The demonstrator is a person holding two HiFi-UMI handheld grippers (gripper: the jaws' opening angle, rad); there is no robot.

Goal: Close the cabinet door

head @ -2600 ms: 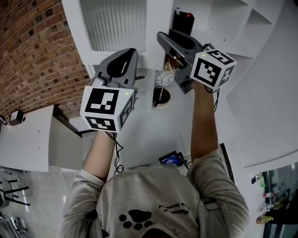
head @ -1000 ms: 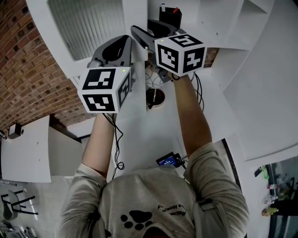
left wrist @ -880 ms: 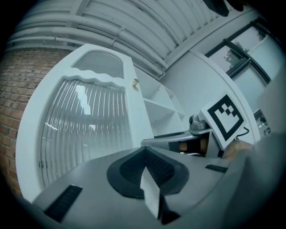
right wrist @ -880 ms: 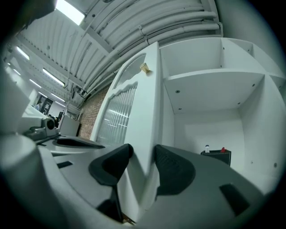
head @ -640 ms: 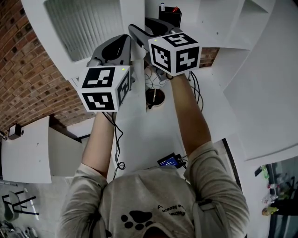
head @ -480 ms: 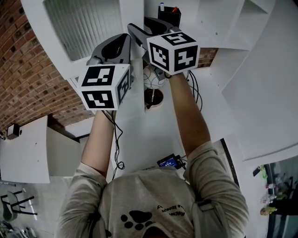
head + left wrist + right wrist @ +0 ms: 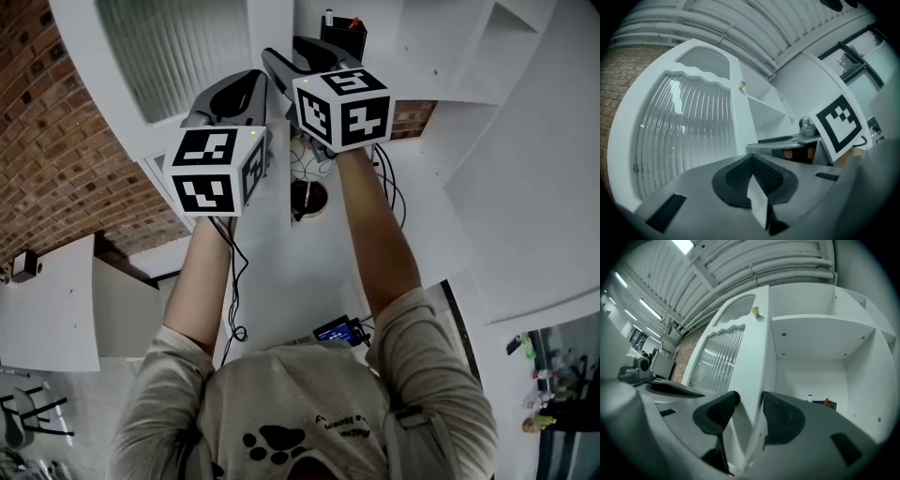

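Two tongs raised at cabinet: right tongs (image 7: 749, 401) pinching free edge of cabinet door (image 7: 736, 348), panel stretching left of them, open shelf (image 7: 820, 329) right; left tongs (image 7: 751, 159) pressed together, empty, facing ribbed pane (image 7: 684, 131). Judging best: pinching lightly, swinging edge along hinge arc, releasing before frame nips pads

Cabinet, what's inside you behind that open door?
The top compartment looks bare. Below it, a black box sits at the back, with a small white thing and a red thing on top. The door and the right gripper hide the rest.
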